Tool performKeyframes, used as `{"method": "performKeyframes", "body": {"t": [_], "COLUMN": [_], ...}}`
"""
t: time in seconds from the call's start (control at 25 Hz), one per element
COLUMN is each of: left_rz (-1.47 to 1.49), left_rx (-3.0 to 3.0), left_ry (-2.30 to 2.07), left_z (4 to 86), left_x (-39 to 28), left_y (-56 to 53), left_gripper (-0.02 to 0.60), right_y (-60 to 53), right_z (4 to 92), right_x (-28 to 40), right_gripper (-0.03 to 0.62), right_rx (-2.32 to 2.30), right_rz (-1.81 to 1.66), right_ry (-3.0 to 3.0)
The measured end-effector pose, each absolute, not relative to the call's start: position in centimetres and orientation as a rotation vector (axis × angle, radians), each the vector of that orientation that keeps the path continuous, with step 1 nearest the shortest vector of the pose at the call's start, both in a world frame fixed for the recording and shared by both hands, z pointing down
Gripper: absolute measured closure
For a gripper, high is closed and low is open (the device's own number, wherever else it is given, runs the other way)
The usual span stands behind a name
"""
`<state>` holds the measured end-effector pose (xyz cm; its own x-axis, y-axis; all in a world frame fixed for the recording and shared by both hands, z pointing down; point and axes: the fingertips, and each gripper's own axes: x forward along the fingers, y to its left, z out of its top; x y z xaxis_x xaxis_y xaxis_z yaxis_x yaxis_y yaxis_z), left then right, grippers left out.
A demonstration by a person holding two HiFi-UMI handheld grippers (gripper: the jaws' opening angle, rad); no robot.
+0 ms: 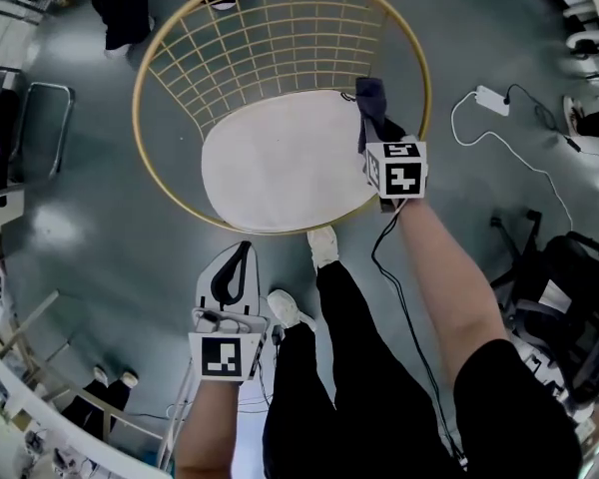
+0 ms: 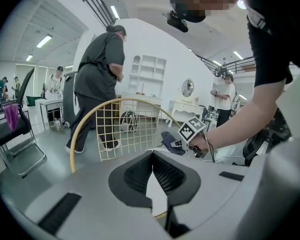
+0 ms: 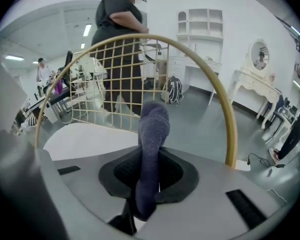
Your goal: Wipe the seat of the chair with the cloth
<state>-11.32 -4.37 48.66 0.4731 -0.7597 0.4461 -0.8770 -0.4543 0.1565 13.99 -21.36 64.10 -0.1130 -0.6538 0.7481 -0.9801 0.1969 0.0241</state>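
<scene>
Dark blue cloth (image 1: 370, 96) is clamped between the jaws of the right gripper (image 1: 375, 128). In the right gripper view its fuzzy free end (image 3: 153, 129) is seen standing up beyond the jaw tips. The cloth is held at the right-hand edge of the white seat (image 1: 275, 163) of the chair (image 1: 152, 56), just inside the gold rim. Whether it is pressed onto the cushion cannot be told. The seat is ringed by the round gold frame, and a gold wire grid forms the back on the far side.

The left gripper (image 1: 231, 271) is held low over the grey floor (image 1: 90, 218), off the near edge of the chair and well apart from the cloth. Its jaws are seen brought together with nothing between them (image 2: 152, 156). The wearer's white shoes (image 1: 322, 244) are planted just beside the chair's front rim.

A white power strip (image 1: 491, 98) with its cable is seen lying on the floor to the right. A person in dark clothes (image 3: 119, 29) is seen standing behind the chair back.
</scene>
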Motion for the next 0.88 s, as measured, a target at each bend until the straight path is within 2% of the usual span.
{"method": "performKeyframes", "body": {"t": [0.2, 0.48, 0.88], "left_rz": [0.486, 0.449, 0.341], "left_rx": [2.399, 2.441, 2.479], "left_ry": [-1.362, -1.384, -1.457], "left_z": [47.3, 41.2, 29.1], "left_x": [-9.4, -13.7, -16.2], "left_y": [-4.1, -0.1, 5.2], "left_gripper": [0.569, 0.569, 0.569], "right_y": [-20.1, -14.9, -4.8], "right_z": [60.8, 50.6, 34.7], "right_x": [15.3, 10.0, 7.1], "right_gripper": [0.526, 0.526, 0.526], "right_rx": [1.514, 1.532, 1.560], "right_rz": [0.631, 0.565, 0.522], "right_ry": [-1.945, -2.067, -2.240]}}
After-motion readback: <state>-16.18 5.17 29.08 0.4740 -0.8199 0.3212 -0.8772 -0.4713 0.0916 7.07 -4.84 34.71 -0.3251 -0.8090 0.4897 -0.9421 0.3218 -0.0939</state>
